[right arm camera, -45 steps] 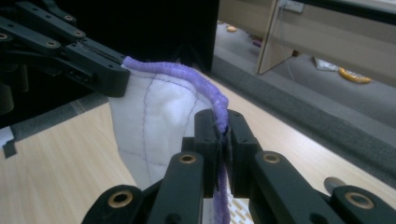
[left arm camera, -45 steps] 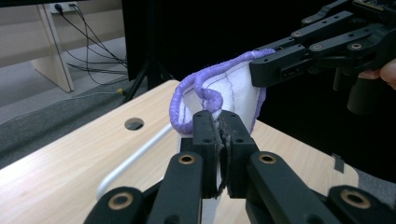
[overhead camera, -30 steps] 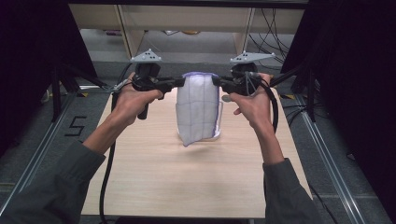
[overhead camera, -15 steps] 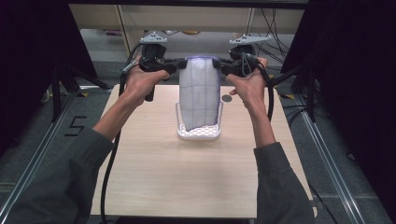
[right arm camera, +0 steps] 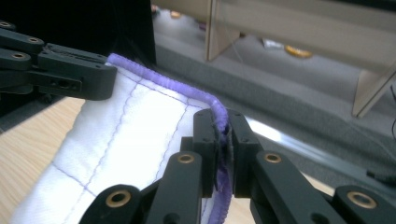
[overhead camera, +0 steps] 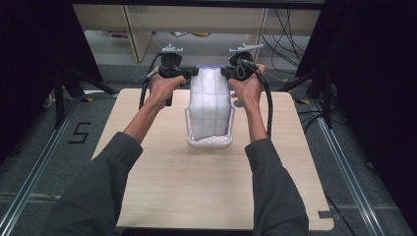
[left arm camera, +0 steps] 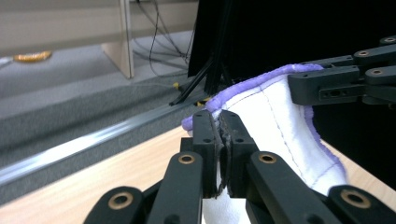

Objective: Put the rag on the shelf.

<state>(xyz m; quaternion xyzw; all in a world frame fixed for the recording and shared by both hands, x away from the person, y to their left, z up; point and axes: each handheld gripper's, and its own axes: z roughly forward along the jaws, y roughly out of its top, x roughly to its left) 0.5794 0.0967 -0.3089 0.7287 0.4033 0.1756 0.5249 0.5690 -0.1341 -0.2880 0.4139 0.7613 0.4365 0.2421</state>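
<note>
A white quilted cloth [overhead camera: 210, 105] with a purple border hangs stretched between my two grippers, its lower end down inside a white perforated basket [overhead camera: 209, 142] on the wooden table. My left gripper [overhead camera: 193, 73] is shut on the cloth's top left corner. My right gripper [overhead camera: 225, 73] is shut on the top right corner. In the left gripper view the jaws pinch the cloth [left arm camera: 280, 130] at its edge, with the left gripper [left arm camera: 220, 122] facing the other gripper's jaws at upper right. In the right gripper view the right gripper [right arm camera: 220, 122] clamps the purple hem of the cloth [right arm camera: 126, 135].
The wooden table [overhead camera: 162, 187] has free room in front of and beside the basket. A small dark round thing [overhead camera: 238, 103] lies on the table right of the cloth. Wooden shelf legs [overhead camera: 135, 34] and cables stand behind the table. Dark curtains flank both sides.
Both grippers have carried the cloth away from the person toward the table's far side and lower. The cloth's bottom, which hung free above the table, now sits in the basket.
</note>
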